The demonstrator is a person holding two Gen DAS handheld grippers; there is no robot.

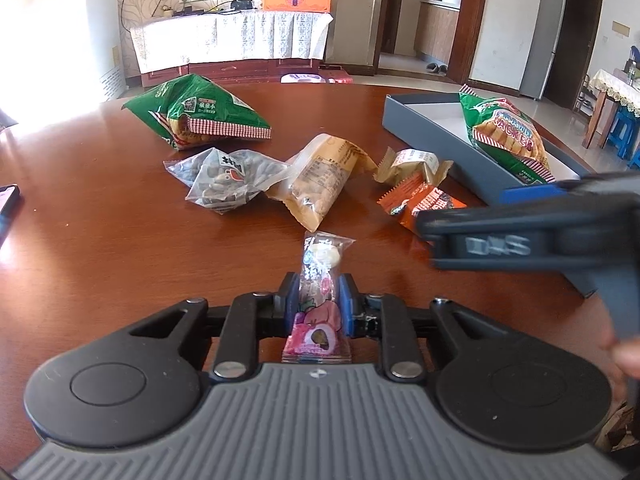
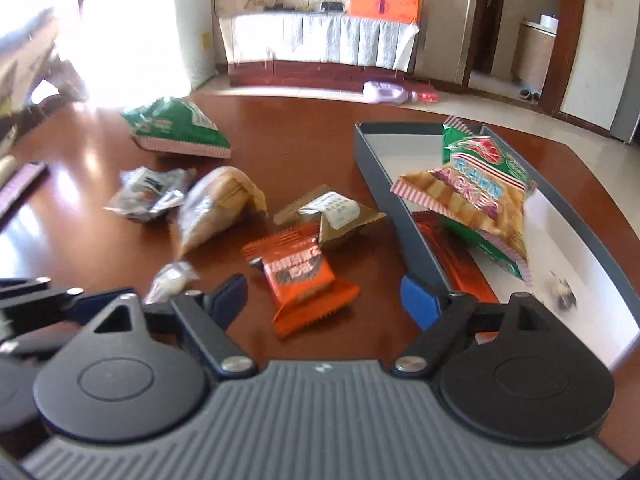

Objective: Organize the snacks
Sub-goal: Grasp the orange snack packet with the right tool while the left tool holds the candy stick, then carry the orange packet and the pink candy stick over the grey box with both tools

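Note:
My left gripper (image 1: 319,300) is shut on a small pink candy packet (image 1: 318,300), held just above the brown table (image 1: 100,240). My right gripper (image 2: 324,300) is open and empty, just above the table, with an orange snack packet (image 2: 300,276) lying ahead of and between its fingers. The grey box (image 2: 380,184) at the right holds a green prawn cracker bag (image 2: 472,196), a red-brown bar (image 2: 452,256) and a small candy (image 2: 562,294). The right gripper also shows blurred in the left wrist view (image 1: 520,236), over the box's near end.
Loose on the table are a second green bag (image 1: 196,112), a clear packet of dark snacks (image 1: 222,178), a tan pastry packet (image 1: 320,180) and a small brown packet (image 1: 416,164). A phone (image 1: 6,204) lies at the left edge.

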